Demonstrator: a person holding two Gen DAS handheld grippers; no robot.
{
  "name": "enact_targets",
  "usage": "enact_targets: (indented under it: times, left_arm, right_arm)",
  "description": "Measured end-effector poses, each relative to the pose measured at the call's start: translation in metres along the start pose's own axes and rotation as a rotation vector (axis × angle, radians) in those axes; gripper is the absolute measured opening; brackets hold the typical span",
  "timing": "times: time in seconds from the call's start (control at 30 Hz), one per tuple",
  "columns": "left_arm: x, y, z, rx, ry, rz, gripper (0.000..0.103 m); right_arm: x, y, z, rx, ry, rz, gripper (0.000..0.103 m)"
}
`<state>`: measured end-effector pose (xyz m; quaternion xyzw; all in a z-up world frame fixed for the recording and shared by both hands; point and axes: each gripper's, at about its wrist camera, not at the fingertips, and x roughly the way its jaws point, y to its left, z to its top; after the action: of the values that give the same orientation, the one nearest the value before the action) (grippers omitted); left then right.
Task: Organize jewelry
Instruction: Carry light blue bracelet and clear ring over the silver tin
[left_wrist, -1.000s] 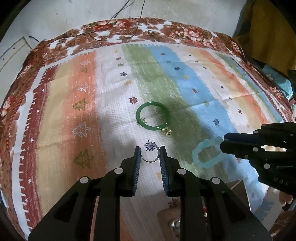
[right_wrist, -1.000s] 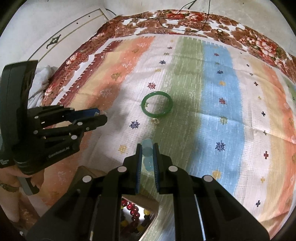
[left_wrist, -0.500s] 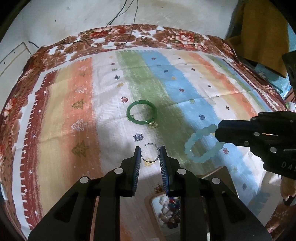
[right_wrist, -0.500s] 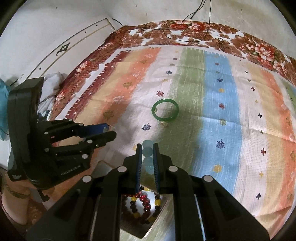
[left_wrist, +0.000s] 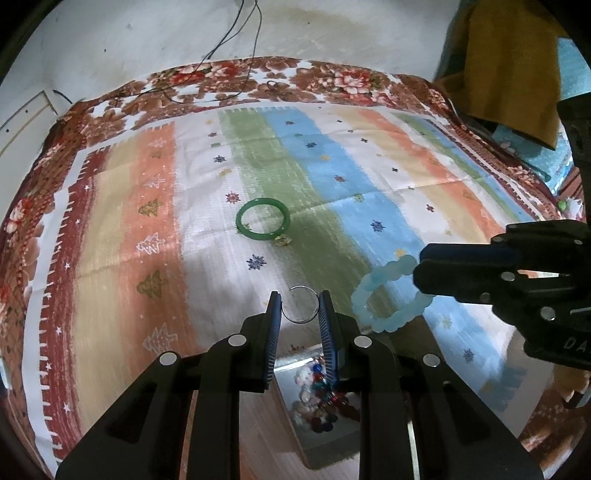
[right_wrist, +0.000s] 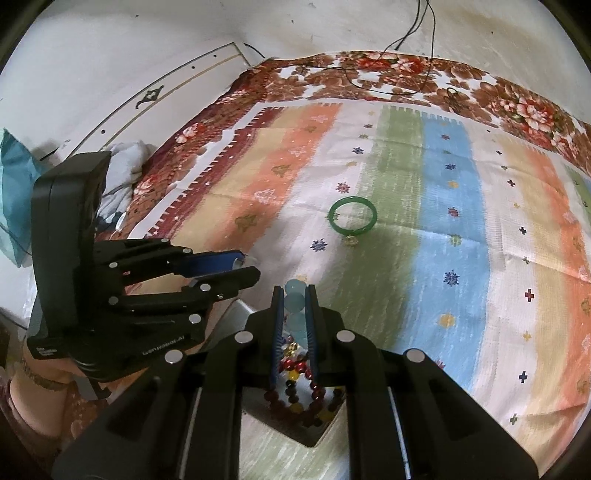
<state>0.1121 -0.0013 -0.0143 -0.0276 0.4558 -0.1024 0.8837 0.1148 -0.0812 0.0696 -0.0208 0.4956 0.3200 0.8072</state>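
Observation:
My left gripper (left_wrist: 300, 304) is shut on a thin silver ring (left_wrist: 303, 320) and holds it above a jewelry box (left_wrist: 317, 435) with beads in it. My right gripper (right_wrist: 294, 295) is shut on a pale blue bead bracelet (right_wrist: 295, 295), which hangs as a loop in the left wrist view (left_wrist: 384, 295) over the same box (right_wrist: 295, 421). A green bangle (left_wrist: 263, 218) lies on the striped cloth with a small gold ring (left_wrist: 282, 240) beside it; both show in the right wrist view, the bangle (right_wrist: 353, 216) and the ring (right_wrist: 349, 240).
The striped cloth (left_wrist: 155, 229) with a brown floral border covers the table. Black cables (left_wrist: 229, 85) lie at its far edge. A yellow cloth (left_wrist: 513, 70) hangs at the far right. White and teal fabric (right_wrist: 122, 158) lies off the table's left side.
Both grippers have drawn back from the cloth with their pieces. The green bangle now lies farther off, and the bead-filled box has come into view under both grippers.

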Motion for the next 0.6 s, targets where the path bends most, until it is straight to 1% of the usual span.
enact_targets:
  times: [0.3,0.6]
  left_arm:
    - [-0.013,-0.012,-0.021,0.007,-0.006,-0.022,0.02]
    - [-0.022,-0.024,-0.039,0.022,-0.003,-0.036,0.02]
  right_arm:
    - [-0.008,0.009,-0.014,-0.008,-0.005,0.012,0.013]
    - [-0.017,0.013,-0.037,0.004,0.001,0.02,0.013]
